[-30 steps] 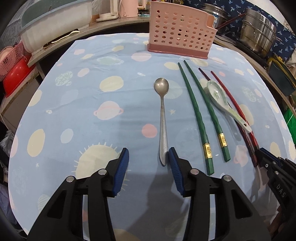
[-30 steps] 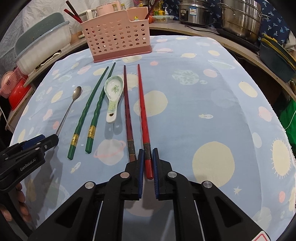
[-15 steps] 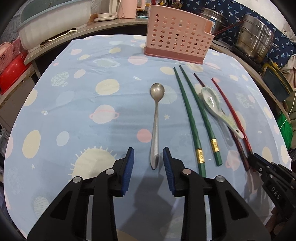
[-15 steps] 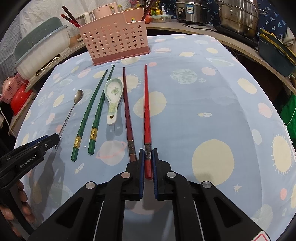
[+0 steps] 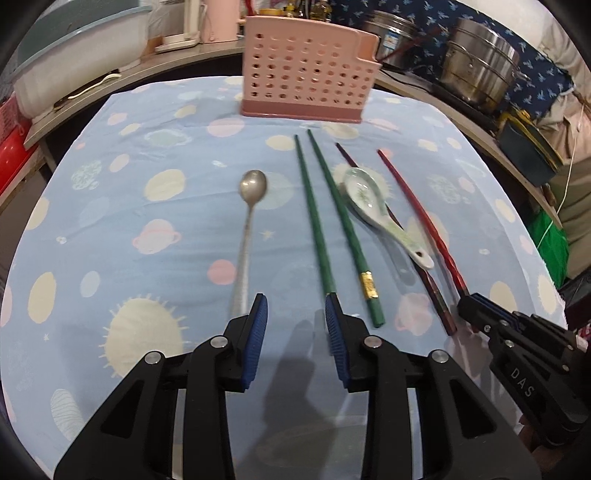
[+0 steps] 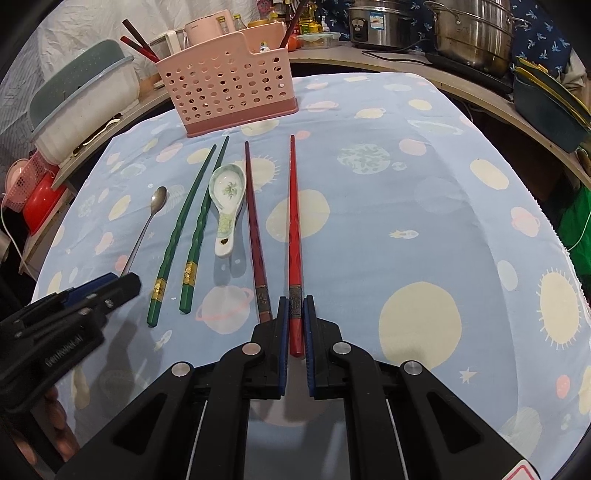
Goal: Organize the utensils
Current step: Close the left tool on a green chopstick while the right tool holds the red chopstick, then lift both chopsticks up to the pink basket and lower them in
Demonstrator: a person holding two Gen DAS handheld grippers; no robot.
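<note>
A pink perforated utensil holder [image 5: 308,77] [image 6: 225,88] stands at the far end of the table. In front of it lie a metal spoon [image 5: 246,225] [image 6: 147,221], two green chopsticks [image 5: 317,229] [image 6: 184,236], a ceramic spoon [image 5: 376,210] [image 6: 227,199] and a dark red chopstick [image 6: 255,229]. My right gripper [image 6: 295,314] is shut on the handle end of the bright red chopstick [image 6: 293,229] [image 5: 421,218], whose tip points at the holder. My left gripper [image 5: 295,314] is open and empty, between the metal spoon's handle and the left green chopstick.
The table wears a blue planet-print cloth [image 6: 406,206]. Behind it a counter holds steel pots [image 6: 476,33], a rice cooker [image 6: 384,22] and a white basin [image 6: 85,107]. Red and pink baskets [image 6: 33,192] sit at the left.
My left gripper has shifted right, off the metal spoon's handle, and opened a little wider than half a second ago. My right gripper stays shut on the red chopstick, which has swung slightly right.
</note>
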